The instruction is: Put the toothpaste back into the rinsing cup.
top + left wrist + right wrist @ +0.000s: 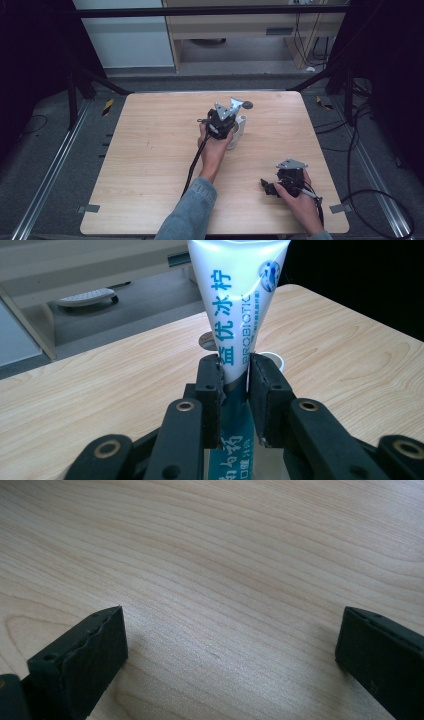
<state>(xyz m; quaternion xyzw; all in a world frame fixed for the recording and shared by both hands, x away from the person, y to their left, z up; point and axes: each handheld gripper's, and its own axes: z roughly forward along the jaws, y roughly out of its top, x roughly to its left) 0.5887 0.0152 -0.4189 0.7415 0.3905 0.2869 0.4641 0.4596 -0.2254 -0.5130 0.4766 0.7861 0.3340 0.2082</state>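
L gripper (235,377): jaws nearly shut, pads clamped on a white toothpaste tube (239,305) w/ teal Chinese print + "PROBIOTIC" lettering. Grip sits on the narrow lower part of the tube; the wide crimped end rises up and away past the top of the left gripper view, tube roughly upright, slightly tilted. Teal band of the tube runs down between the jaws toward the gripper body. In the high view the L gripper (231,124) is over the far-middle of the bench (150,165), grey three-cornered plate on top, L hand (214,150) behind it, denim sleeve (192,210) coming in from the near edge, cable trailing back along the forearm.

Just behind the tube: a white round rim, prob. a cup (272,360), resting on the bench, mostly hidden by the R-side pad. Further back a small dark round disc (206,341) lies flat on the wood; also seen in the high view, near the far edge.

R gripper (230,645): jaws wide apart, nothing between them, bare wood grain below. In the high view it (270,187) rests low at the near-R corner of the bench, R hand (300,200) on it, well apart from the tube.
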